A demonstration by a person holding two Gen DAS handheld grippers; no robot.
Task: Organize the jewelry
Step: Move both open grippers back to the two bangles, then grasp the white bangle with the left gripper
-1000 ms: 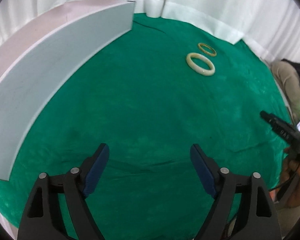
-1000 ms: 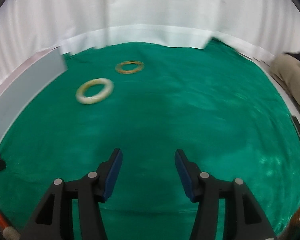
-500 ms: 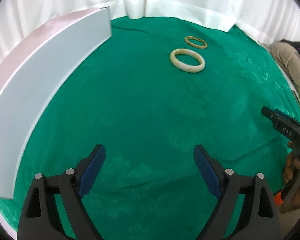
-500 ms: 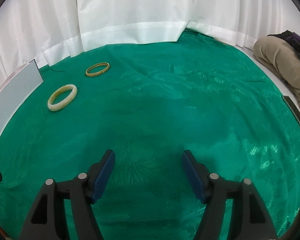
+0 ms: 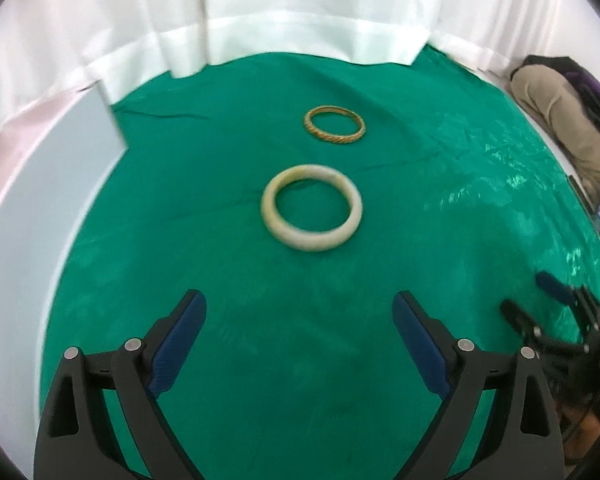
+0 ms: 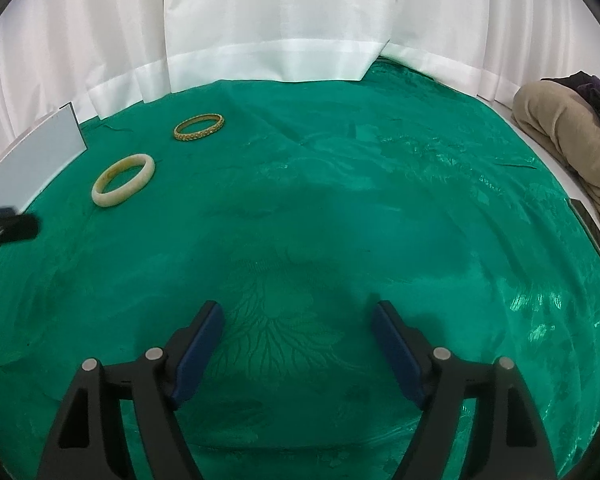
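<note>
Left wrist view, nearest the lens: the left hand-held gripper (image 5: 299, 308) with its two blue-padded fingers (image 5: 177, 340) spread wide and nothing between them, poised over the green cloth (image 5: 300, 360) that covers the table. Just beyond the fingertips, roughly centred between them, lies the cream bangle (image 5: 311, 213), flat on the cloth. Farther along the same line, apart from it, lies the gold bangle (image 5: 334, 124), thinner and with a patterned rim, also flat. At the left edge a pale grey panel (image 5: 55, 184) stands upright along the cloth's border. At the lower right edge the right hand-held gripper (image 5: 536, 300) appears dark and blurred. White curtains (image 5: 300, 12) close off the background, and a beige and purple bundle of fabric (image 5: 560, 108) lies at the far right. Right wrist view, nearest the lens: the right hand-held gripper (image 6: 297, 312), its blue pads (image 6: 197, 352) likewise set wide apart and empty, above a leaf-patterned area of the green cloth (image 6: 340, 220). Well away to the far left lie the cream bangle (image 6: 123, 179) and, beyond it, the gold bangle (image 6: 199, 127), neither touching the other. A tip of the left hand-held gripper (image 6: 9, 228) enters at the left edge, near the grey panel (image 6: 31, 152).
</note>
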